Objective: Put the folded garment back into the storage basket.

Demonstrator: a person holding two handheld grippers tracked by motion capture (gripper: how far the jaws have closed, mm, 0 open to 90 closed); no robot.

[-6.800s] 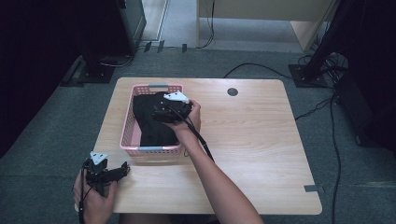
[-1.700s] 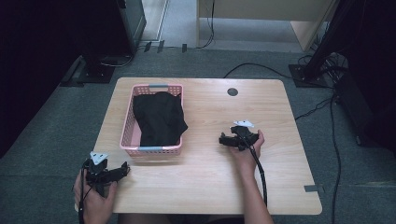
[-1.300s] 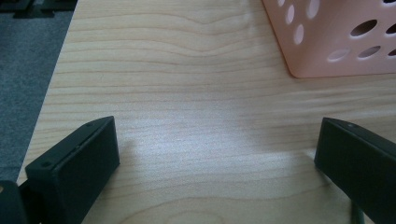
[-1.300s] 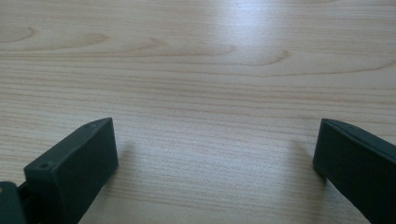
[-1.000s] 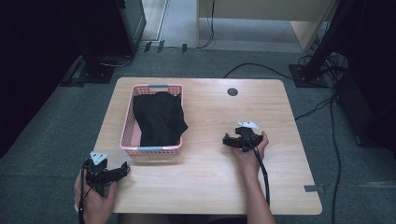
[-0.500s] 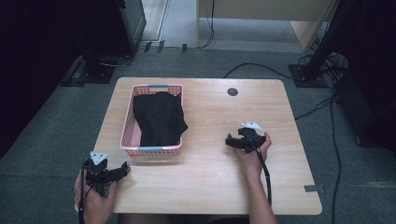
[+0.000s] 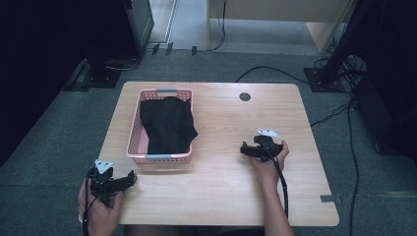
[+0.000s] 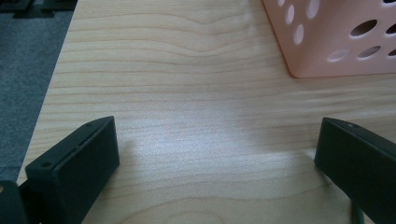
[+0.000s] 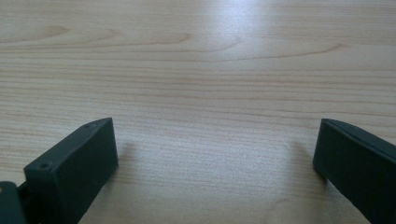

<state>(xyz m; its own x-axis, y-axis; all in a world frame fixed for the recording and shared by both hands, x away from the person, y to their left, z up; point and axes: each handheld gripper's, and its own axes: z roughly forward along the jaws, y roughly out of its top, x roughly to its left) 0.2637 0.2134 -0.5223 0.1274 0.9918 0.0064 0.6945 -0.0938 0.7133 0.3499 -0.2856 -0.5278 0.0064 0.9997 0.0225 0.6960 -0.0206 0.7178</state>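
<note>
A pink perforated basket (image 7: 134, 132) stands on the left half of the wooden table (image 7: 221, 191), with a black cloth (image 7: 166, 124) heaped inside it. My left gripper (image 7: 129, 179) rests at the table's near left corner, open and holding nothing; a corner of the pink basket (image 8: 336, 42) sits ahead of its jaws at the upper right. My right gripper (image 7: 244, 149) lies low over the right half of the table, well to the right of the basket, open over bare wood (image 9: 210, 93).
A dark round grommet (image 7: 245, 96) sits near the table's far edge. Cables (image 7: 275, 71) run over the grey carpet behind the table, among dark stands and a light wooden cabinet. The left table edge (image 8: 51, 93) drops to carpet.
My right gripper left the basket, where it was over the black cloth, and came back to the right half of the table, easing slightly right. The left gripper stayed put.
</note>
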